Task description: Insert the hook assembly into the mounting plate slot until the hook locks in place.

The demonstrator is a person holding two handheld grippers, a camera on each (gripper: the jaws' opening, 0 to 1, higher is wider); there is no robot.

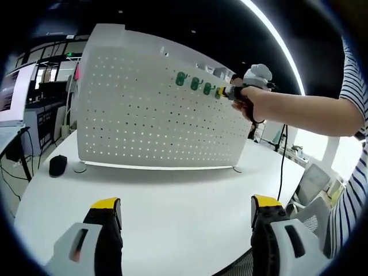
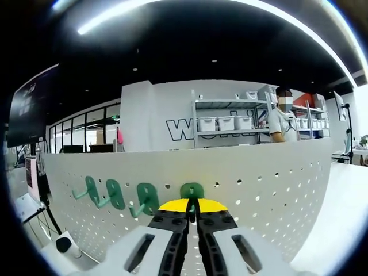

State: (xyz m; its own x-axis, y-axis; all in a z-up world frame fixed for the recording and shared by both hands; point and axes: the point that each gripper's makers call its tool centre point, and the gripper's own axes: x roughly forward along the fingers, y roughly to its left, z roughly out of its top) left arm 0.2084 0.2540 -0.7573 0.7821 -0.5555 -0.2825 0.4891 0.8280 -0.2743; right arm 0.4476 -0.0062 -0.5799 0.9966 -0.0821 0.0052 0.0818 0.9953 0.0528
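Right tool [image 2: 192, 215] clenched on seemingly a green hook [image 2: 191, 191] at pegboard [image 2: 276, 178], left tool [image 1: 184, 215] released, low

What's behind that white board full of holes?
Over the pegboard top edge, shelves with white bins and a standing person show, plus a wall with lettering. Whatever sits lower behind it is covered by the board.

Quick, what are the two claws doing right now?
Left claw: open, holding nothing, above the white table.
Right claw: shut on the green hook, right at the white pegboard.
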